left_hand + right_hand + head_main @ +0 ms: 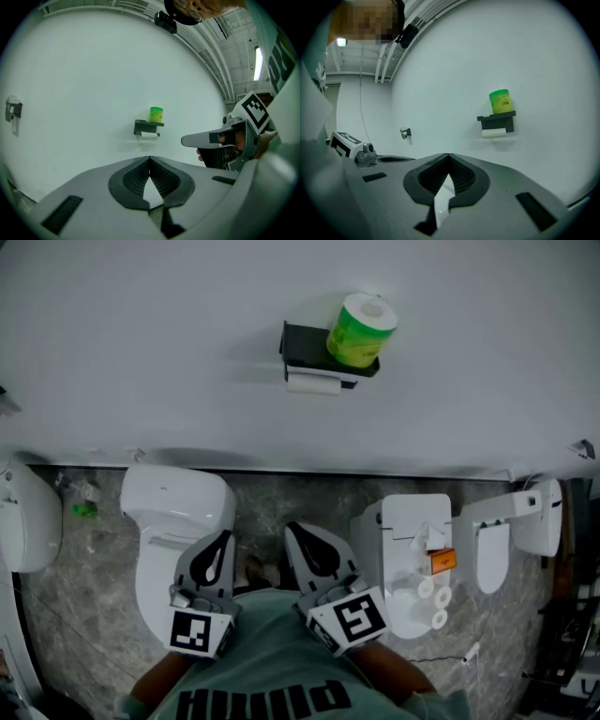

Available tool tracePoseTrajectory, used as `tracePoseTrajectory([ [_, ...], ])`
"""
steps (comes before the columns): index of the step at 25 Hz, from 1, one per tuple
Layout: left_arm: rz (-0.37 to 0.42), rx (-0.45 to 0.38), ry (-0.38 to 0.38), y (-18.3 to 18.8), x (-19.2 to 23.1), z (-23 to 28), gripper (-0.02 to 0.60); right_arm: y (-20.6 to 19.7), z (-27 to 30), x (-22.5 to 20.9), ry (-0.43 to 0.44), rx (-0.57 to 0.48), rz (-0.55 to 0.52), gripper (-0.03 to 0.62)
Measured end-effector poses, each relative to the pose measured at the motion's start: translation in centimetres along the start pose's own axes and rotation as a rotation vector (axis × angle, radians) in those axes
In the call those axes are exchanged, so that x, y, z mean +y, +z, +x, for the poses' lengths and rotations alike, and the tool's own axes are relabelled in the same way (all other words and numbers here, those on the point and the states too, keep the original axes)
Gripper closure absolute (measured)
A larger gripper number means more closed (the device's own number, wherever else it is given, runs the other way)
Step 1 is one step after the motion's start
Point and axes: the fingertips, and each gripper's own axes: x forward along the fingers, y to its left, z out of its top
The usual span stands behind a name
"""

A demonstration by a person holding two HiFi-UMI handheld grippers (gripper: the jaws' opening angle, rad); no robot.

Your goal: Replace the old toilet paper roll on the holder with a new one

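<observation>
currently both the left tool [221,545] and right tool [302,538] are pressed together and empty, well away from the wall holder [300,341]. the thin old roll [314,383] hangs beneath; the green new roll [361,329] stands loose on top, so a clumsy tug below could likely topple it onto the floor [309,498].

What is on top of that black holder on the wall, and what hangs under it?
A green-wrapped toilet paper roll stands upright on the black wall holder. Under its shelf hangs a thin white paper roll; its mounting is covered.
</observation>
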Motion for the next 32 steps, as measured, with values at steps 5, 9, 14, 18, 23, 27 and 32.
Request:
tracePoseTrajectory([
  [5,0.004,0.019,0.024,0.1,0.8,1.7,0.577,0.2,1.8,-1.3,0.020,-0.002,0.023,0.591],
  [9,0.011,0.036,0.038,0.4,1.2,3.3,0.577,1.3,3.1,-2.8,0.022,-0.033,0.048,0.591],
  [14,0.026,0.045,0.049,1.1,1.4,5.4,0.577,1.5,4.2,-4.8,0.034,-0.027,0.054,0.591],
  [18,0.039,0.054,0.057,1.8,1.6,7.2,0.577,2.7,5.2,-6.4,0.034,-0.053,0.069,0.591],
  [23,0.062,0.057,0.066,2.7,1.5,9.6,0.577,4.0,6.3,-8.6,0.046,-0.075,0.068,0.591],
  [27,0.076,0.059,0.080,3.4,1.3,11.1,0.577,4.6,6.7,-10.2,0.060,-0.085,0.069,0.591],
  [32,0.100,0.067,0.104,4.0,0.9,13.1,0.577,4.9,7.3,-12.3,0.086,-0.094,0.081,0.591],
])
